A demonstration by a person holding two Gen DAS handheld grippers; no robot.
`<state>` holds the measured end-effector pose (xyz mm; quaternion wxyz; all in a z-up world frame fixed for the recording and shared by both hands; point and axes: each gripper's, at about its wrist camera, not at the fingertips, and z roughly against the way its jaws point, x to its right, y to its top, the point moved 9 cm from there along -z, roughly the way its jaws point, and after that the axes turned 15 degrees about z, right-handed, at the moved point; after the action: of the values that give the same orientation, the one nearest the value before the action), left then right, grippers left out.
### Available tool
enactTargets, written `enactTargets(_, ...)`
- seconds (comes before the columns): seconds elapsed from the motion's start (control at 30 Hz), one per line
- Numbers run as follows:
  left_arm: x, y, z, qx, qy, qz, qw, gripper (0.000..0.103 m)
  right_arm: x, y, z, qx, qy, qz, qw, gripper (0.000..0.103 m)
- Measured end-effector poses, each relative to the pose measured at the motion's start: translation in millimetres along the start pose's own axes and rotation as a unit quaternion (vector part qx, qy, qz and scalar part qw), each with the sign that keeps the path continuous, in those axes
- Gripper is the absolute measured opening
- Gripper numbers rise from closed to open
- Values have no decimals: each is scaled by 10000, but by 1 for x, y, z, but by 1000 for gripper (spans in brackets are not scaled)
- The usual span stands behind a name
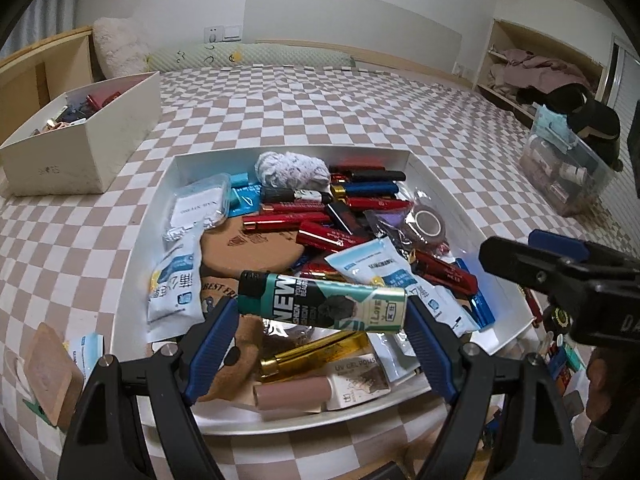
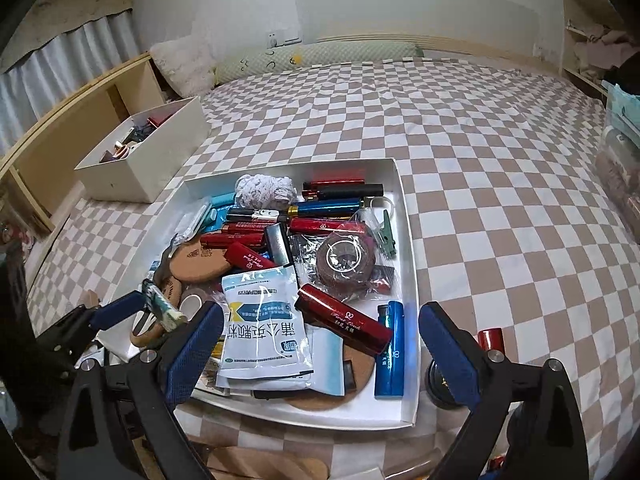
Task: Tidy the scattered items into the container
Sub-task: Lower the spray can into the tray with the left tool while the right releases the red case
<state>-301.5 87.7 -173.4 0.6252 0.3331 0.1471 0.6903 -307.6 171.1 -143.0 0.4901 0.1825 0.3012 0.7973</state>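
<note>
Left tongs: the left gripper (image 1: 320, 312) is closed across a teal tube (image 1: 322, 300), pads pressing on its two ends, the tube lying crosswise above the near half of the white tray (image 1: 440, 178).
Step in hand: judged as the drop. Keep the tube level over the heap, lower it close, then spread the pads so it settles flat rather than rolling toward the rim.
Right tongs: the right gripper (image 2: 320, 344) stands wide with nothing between its pads, hovering over the tray's near edge at 6 o'clock.
Tube: soft printed plastic, flat crimped tail, black ribbed cap; likely to squash a little under the pads.
Near heap: a glossy white sachet (image 2: 264, 328), a gold foil stick (image 1: 316, 354), a matte pink cylinder (image 1: 294, 394).
Middle: a shiny red case (image 2: 344, 322), a blue metallic case (image 2: 390, 350), a round cork pad (image 1: 250, 246).
Far: a tape roll (image 2: 344, 264) in crinkled film at 1 o'clock, a knitted bundle (image 1: 294, 170) at 12.
Outside: a red-capped item (image 2: 490, 338) lies off the tray at 3 o'clock, not yet tidied.
Beyond: a cream box (image 1: 80, 152) at 10 o'clock on the checked bedspread (image 1: 320, 112).
</note>
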Motion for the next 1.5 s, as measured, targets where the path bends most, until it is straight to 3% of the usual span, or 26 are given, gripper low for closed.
enactTargets(0.47,-8,-1,-1,-25,100,73,9999,91,1,-1,3,6,18,-55,10000,98)
enactTargets(1.1,-17,6,27,186,189,276,9993,91,-6,-6,22,121,-37,-8,9999,98)
enactTargets(1.37,-22,10,50,388,303,278,9984,92,-8,-10,39,288,-291,225,9989,98)
enactTargets(1.5,-24,9,60,463,320,308,9979,99,-8,-12,48,345,-405,261,9982,103)
